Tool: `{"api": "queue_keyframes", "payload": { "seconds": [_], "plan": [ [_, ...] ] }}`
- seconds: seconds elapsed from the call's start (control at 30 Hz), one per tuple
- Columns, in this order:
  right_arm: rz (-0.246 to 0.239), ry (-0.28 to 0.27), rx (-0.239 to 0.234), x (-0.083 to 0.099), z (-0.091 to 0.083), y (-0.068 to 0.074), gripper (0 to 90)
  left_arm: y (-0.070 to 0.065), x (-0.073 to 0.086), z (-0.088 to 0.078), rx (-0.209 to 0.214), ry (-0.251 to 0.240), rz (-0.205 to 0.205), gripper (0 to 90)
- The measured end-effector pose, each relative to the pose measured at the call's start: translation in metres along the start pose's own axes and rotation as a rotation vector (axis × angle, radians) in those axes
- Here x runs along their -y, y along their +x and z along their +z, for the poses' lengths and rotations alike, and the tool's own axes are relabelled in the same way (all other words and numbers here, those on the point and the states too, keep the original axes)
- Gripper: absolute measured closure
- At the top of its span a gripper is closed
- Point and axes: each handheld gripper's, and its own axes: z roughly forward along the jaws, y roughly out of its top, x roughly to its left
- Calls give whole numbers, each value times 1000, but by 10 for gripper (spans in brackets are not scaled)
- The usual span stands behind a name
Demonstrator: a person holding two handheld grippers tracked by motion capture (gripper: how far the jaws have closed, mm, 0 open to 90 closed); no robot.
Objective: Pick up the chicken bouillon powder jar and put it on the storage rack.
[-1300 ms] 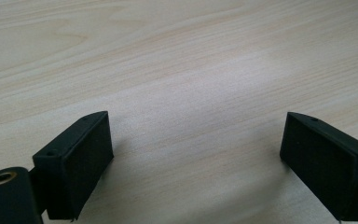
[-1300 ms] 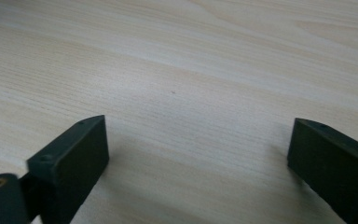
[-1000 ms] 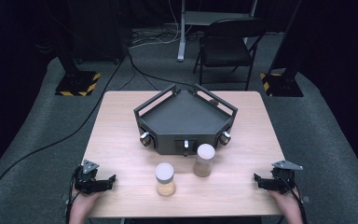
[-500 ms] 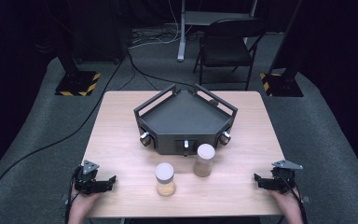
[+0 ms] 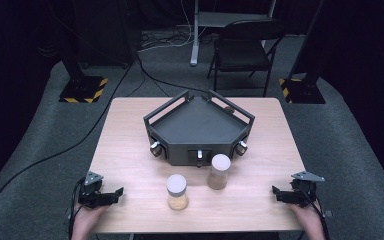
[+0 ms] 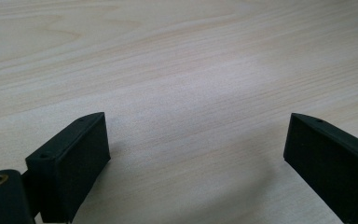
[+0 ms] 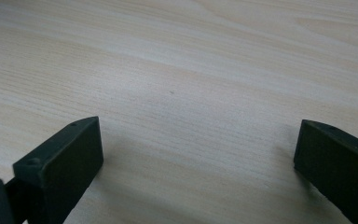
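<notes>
Both grippers rest at the near table [image 5: 130, 150] corners, nothing yet engaged. Left gripper [image 5: 111, 196]: jaws apart, just been closing slightly, only bare wood between them. Right gripper [image 5: 279, 194]: jaws wide, just been opening, nothing between. Two jars [image 5: 177, 191] [image 5: 219, 171] stand upright mid-table, apart, in front of the black tray [image 5: 197, 122]. Judged: start position; next comes a reach inward to a jar. Open wood lies either side; table edges close behind both hands.
</notes>
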Motion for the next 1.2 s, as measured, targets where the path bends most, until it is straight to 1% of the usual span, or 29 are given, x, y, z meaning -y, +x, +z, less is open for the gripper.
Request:
{"api": "queue_keyframes", "payload": {
  "seconds": [0.1, 0.2, 0.33, 0.43, 0.53, 0.7, 0.83, 0.9, 0.97, 1.03, 1.1, 1.2],
  "plan": [
    [-2, 1, 0, 0, 0, 0, 1, 0, 1, -6, -2, -21, -2, 66],
    [-6, 1, -5, 0, 0, -1, 0, 0, 3, -15, 0, -57, -5, 65],
    [-6, 2, -5, 0, 0, -1, 0, 5, 6, -23, 18, -93, -16, 66],
    [-6, 2, -4, 0, 0, -1, 0, 10, 7, -29, 46, -117, -18, 66],
    [-5, 1, -3, 0, 0, -1, 0, 12, 7, -37, 60, -146, -19, 67],
    [-6, 2, -4, -1, 0, -1, 0, 13, 7, -51, 75, -195, -38, 87],
    [-6, 2, -4, -1, 0, -1, 0, 11, 4, -61, 87, -214, -26, 93],
    [-6, 2, -4, -1, 0, -1, 0, 11, 2, -65, 99, -215, -23, 94],
    [-6, 2, -4, -1, 0, -1, 0, 10, 0, -68, 110, -216, -16, 94],
    [-6, 2, -4, -1, 0, -1, 0, 9, -2, -69, 114, -215, 0, 95],
    [-6, 2, -4, -1, 0, -1, 0, 9, -2, -71, 120, -225, 17, 96],
    [-7, 2, -5, -1, 1, -1, 0, 9, -2, -73, 132, -233, 21, 97]
  ]
}}
